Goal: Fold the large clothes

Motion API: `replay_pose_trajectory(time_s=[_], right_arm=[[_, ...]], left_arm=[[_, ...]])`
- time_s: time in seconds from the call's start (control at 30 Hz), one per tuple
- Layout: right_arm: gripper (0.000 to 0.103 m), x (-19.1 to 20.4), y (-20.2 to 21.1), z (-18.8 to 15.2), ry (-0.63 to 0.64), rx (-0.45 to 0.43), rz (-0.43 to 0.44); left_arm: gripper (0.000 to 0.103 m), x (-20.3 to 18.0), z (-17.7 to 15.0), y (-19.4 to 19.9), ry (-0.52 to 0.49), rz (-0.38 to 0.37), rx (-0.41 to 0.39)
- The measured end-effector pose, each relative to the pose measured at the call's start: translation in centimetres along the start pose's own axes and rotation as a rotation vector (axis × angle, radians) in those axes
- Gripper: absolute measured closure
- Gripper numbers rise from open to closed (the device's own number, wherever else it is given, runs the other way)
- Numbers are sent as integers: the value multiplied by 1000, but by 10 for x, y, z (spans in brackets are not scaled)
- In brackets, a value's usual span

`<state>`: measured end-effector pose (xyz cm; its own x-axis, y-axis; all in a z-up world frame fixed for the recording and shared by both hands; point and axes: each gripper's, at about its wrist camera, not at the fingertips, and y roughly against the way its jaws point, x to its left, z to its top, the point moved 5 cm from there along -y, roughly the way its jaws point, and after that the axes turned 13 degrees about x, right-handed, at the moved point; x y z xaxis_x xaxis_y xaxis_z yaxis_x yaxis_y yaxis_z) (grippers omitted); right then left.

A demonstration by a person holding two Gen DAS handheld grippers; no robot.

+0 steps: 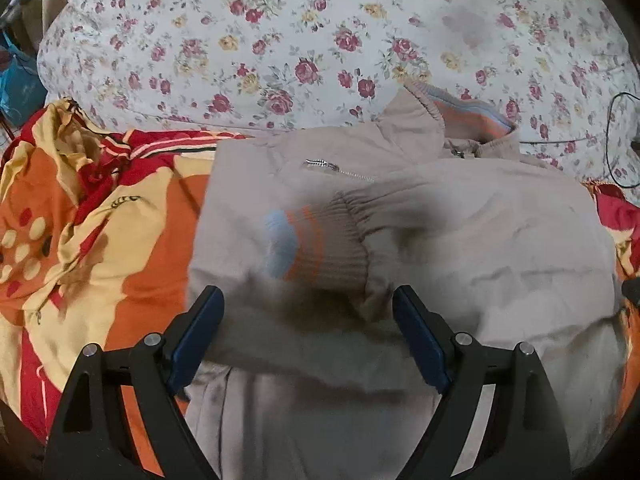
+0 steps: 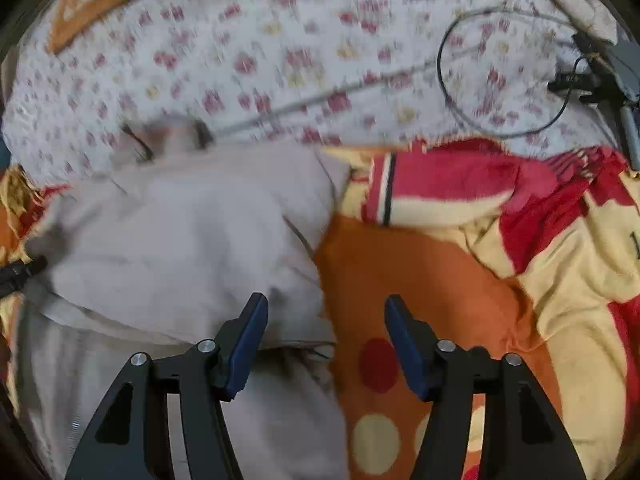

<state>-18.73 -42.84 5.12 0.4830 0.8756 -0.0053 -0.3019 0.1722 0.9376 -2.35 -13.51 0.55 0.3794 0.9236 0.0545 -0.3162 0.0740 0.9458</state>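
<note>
A beige zip jacket [image 1: 460,232] lies on an orange, red and cream blanket [image 1: 100,220]. One sleeve is folded across its front, and the ribbed cuff [image 1: 316,240] with blue and orange stripes lies just ahead of my left gripper [image 1: 308,304]. That gripper is open and empty above the jacket. In the right wrist view the jacket [image 2: 180,240] fills the left half. My right gripper [image 2: 326,312] is open and empty over the jacket's right edge, where it meets the blanket [image 2: 440,280].
A white floral sheet [image 1: 300,40] covers the bed behind the jacket. A black cable loop [image 2: 500,80] and a dark device [image 2: 592,76] lie on the sheet at the far right. A blue bag [image 1: 16,84] sits at the far left.
</note>
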Motion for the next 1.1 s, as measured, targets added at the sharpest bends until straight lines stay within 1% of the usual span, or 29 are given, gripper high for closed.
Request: replay_pose_trajectory(time_s=[0.07,0.13,0.17,0.2,0.23,0.27,0.33,0.37,0.43,0.5,0.6,0.67,0.73,0.83,0.9,0.97,1.0,1.03,1.07,1.1], right_arm=[[40,10,6,1,14,-14,42],[39,20,-3,-3,22,14,64],[39,21,-13,-3,30,47,45],[39,21,-29,-5,44,90,-10],[39,20,-36,-6,42,115,-45],[38,16,-39,-7,21,121,-32],[36,8,-31,-10,-20,115,5],[36,7,-22,-13,-27,107,9],[36,5,-5,-21,-15,83,1],[35,3,16,-34,-8,71,23],[27,0,34,-54,7,67,95],[24,-4,44,-71,16,68,98],[23,-9,46,-81,27,50,70],[23,-15,31,-89,-25,90,129],[24,-13,15,-88,-38,107,154],[32,-7,-3,-90,-18,129,118],[48,-6,-7,-92,-12,128,91],[90,-4,-3,-93,4,95,64],[100,-3,4,-94,33,81,66],[101,-1,10,-94,53,78,55]], left_arm=[[16,2,-7,7,-1,-4,-4],[16,5,-15,13,-2,-4,-9],[16,6,-17,15,-4,-4,-11],[16,8,-21,18,-6,-4,-12],[16,9,-25,22,-14,-3,-13],[16,11,-30,27,-22,0,-17],[16,15,-36,32,-28,1,-27],[16,18,-41,36,-33,-5,-25],[16,23,-51,43,-44,-38,-22],[16,32,-65,50,-49,-60,-19],[16,48,-88,55,-60,-86,-1],[16,60,-103,55,-52,-99,8],[16,69,-115,53,-29,-121,22],[16,80,-132,40,22,-158,63],[16,82,-143,31,40,-156,90],[16,82,-152,28,37,-149,104],[16,83,-157,28,35,-145,105],[16,83,-163,30,35,-142,101],[16,84,-167,30,35,-139,98],[16,85,-174,30,32,-132,101]])
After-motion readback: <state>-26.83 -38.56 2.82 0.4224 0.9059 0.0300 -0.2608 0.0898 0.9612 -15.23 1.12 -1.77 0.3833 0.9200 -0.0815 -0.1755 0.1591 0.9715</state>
